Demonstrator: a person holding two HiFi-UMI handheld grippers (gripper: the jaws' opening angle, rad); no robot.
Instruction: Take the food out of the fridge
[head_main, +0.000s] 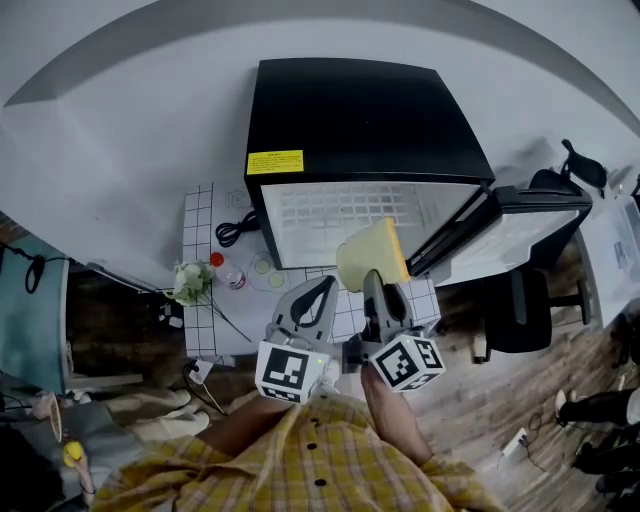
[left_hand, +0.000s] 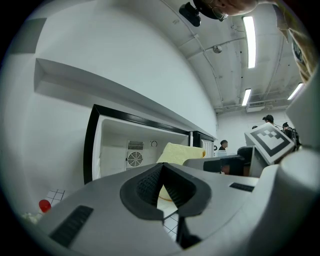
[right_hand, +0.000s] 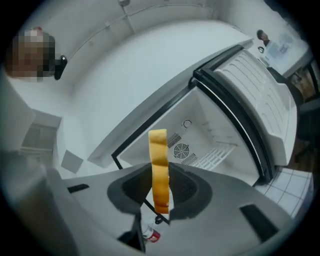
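A black mini fridge (head_main: 360, 130) stands on a white tiled table (head_main: 200, 240) with its door (head_main: 520, 225) swung open to the right and its white inside (head_main: 340, 220) showing. My right gripper (head_main: 377, 287) is shut on a yellow slice of food (head_main: 372, 253), held on edge in front of the fridge opening. In the right gripper view the slice (right_hand: 159, 170) stands upright between the pads of that gripper (right_hand: 160, 189). My left gripper (head_main: 320, 290) hangs just left of it, shut and holding nothing. From the left gripper view (left_hand: 162, 187) the slice (left_hand: 180, 152) shows ahead, before the fridge.
A red-capped bottle (head_main: 222, 268), small round dishes (head_main: 268, 272) and a bunch of flowers (head_main: 190, 280) sit on the table left of the fridge. A black cable (head_main: 235, 228) lies behind them. An office chair (head_main: 520, 310) stands under the open door.
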